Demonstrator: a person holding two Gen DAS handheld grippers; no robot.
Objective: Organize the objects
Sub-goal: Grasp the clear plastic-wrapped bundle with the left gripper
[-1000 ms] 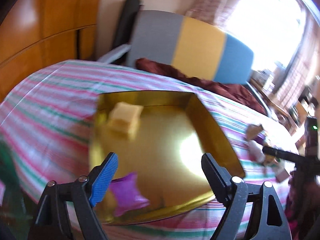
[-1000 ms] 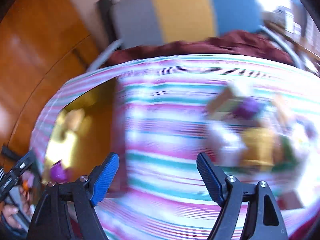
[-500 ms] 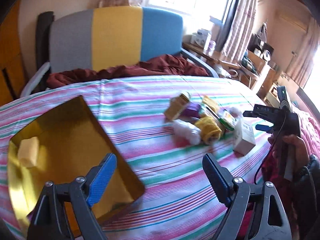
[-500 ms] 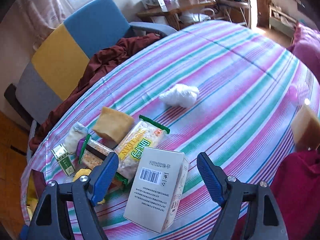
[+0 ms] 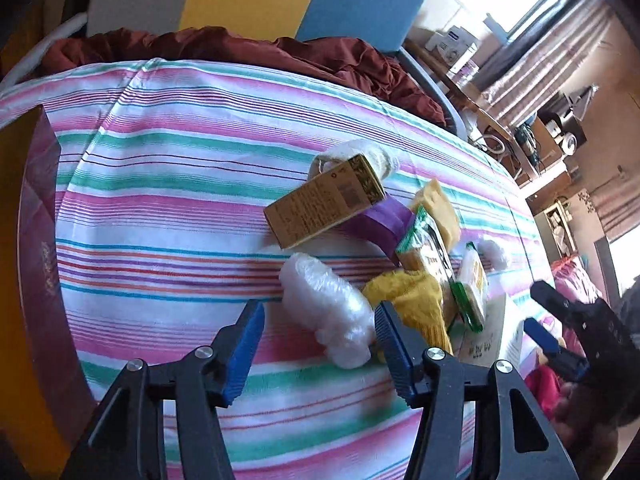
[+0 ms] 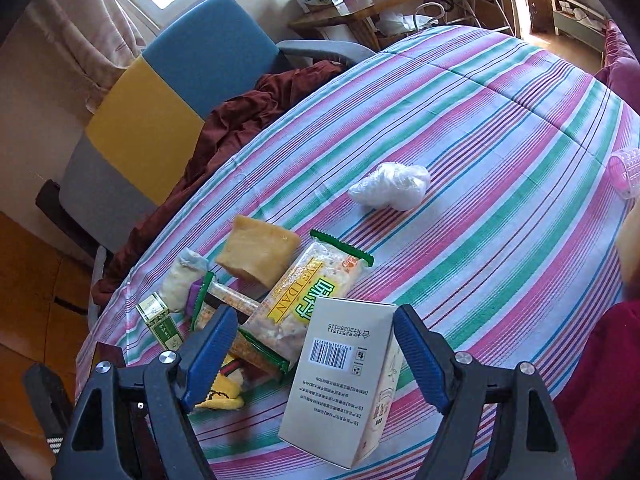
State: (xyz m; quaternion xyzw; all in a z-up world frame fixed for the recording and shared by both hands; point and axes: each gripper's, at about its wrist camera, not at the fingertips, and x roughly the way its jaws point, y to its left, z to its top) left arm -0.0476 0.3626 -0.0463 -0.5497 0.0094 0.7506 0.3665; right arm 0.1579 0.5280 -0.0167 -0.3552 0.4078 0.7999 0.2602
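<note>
My left gripper (image 5: 320,340) hangs low over the striped cloth, its jaws closing. A white plastic-wrapped bundle (image 5: 324,308) lies between them; the right pad is almost at it and the left pad stands clear. My right gripper (image 6: 314,354) is open around a white carton with a barcode (image 6: 344,380), and neither pad presses on it. The pile beside them holds a brown-gold box (image 5: 324,204), a purple piece (image 5: 380,218), a yellow sponge (image 6: 260,252), a cracker packet (image 6: 308,296) and a yellow cloth (image 5: 412,300).
The gold tray (image 5: 36,248) stands at the far left edge of the table. A second white plastic bundle (image 6: 390,190) and a pink roller (image 6: 626,172) lie further out on the cloth. A grey, yellow and blue chair (image 6: 160,120) with a maroon cloth stands behind the table.
My left gripper swung from over the gold tray to the pile and its jaws narrowed around the white bundle. My right gripper swept to the white carton, then stayed still.
</note>
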